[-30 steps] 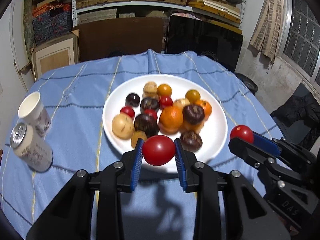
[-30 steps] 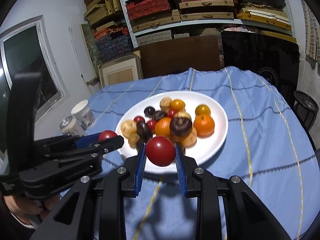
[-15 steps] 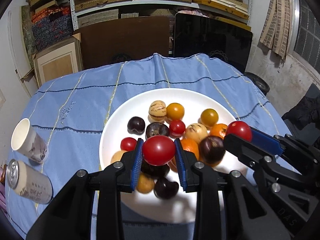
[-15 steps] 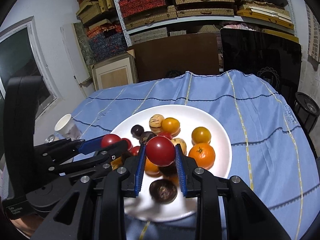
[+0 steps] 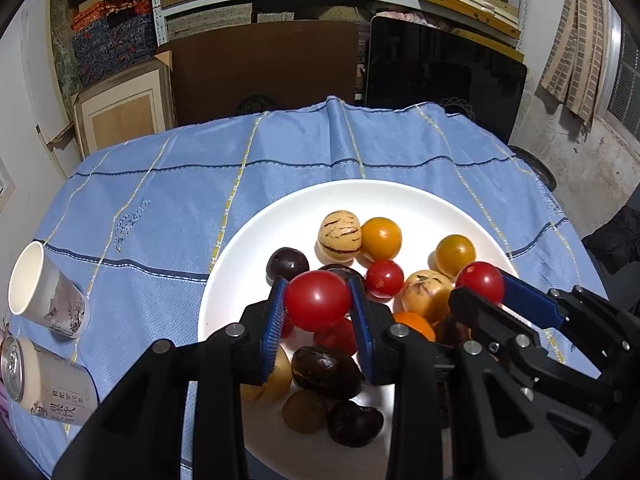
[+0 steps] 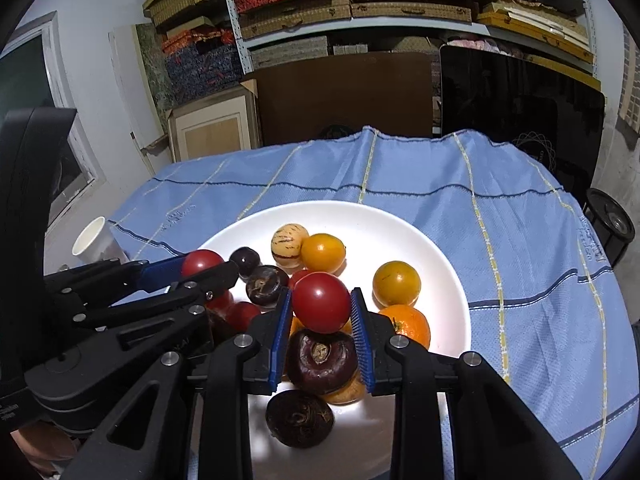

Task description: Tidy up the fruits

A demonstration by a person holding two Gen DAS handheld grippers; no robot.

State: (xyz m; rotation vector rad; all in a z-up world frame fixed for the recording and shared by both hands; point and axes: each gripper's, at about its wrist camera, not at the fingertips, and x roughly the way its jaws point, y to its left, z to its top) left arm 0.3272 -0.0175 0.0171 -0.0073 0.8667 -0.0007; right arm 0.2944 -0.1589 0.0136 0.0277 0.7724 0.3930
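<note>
Tools [image 5: 318,312] advanced over plate [image 5: 224,280]

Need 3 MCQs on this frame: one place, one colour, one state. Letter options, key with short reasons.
1. Where is the can?
A. On the plate
B. On the cloth, left of the plate, beside the paper cup
C. On the shelf

2. What colour is the fruit in the left gripper?
A. Red
B. Orange
C. Dark purple

3. What is the right gripper doing?
A. Open and empty
B. Shut on a red tomato
C. Shut on the plate rim

Key:
1 B: the can sits on the blue cloth next to the cup, clear of the plate.
2 A: a red tomato sits between its blue pads.
3 B: both pads press a red tomato held above the plate's fruit.
</note>
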